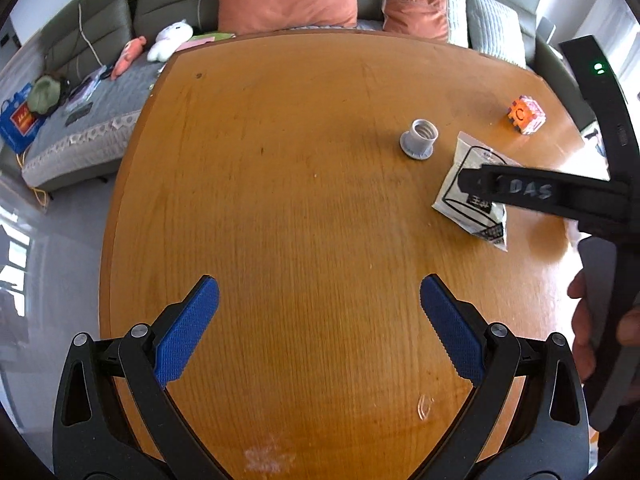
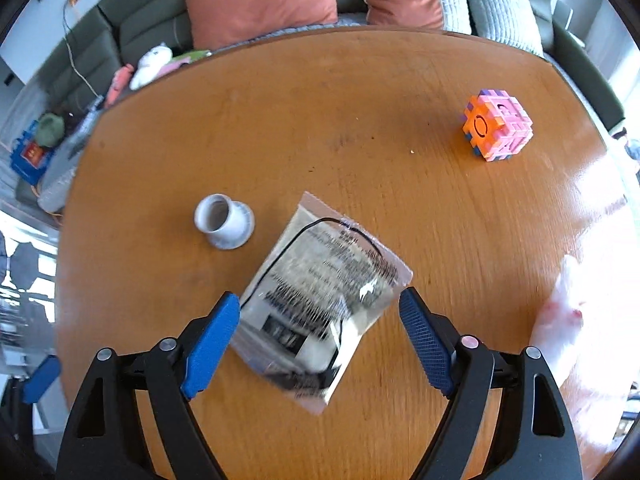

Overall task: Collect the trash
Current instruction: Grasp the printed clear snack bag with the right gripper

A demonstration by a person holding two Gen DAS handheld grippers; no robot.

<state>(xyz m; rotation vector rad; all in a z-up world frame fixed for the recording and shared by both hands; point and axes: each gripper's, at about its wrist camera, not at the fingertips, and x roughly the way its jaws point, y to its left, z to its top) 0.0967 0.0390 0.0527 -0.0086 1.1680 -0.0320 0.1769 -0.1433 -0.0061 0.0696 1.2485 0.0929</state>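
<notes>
An empty silvery plastic wrapper with black print [image 2: 320,300] lies flat on the wooden table [image 2: 360,120]. My right gripper [image 2: 320,320] is open, its blue pads on either side of the wrapper's near half, just above it. In the left wrist view the wrapper [image 1: 460,196] lies at the right with the right gripper's black finger [image 1: 520,190] over it. My left gripper [image 1: 320,312] is open and empty above the bare middle of the table [image 1: 300,200].
A grey threaded cap [image 2: 225,222] stands left of the wrapper, also in the left wrist view [image 1: 418,138]. A pink and orange puzzle cube [image 2: 498,124] sits at the far right. A white crumpled item [image 2: 560,320] lies at the table's right edge. A sofa with cushions [image 2: 260,4] is behind.
</notes>
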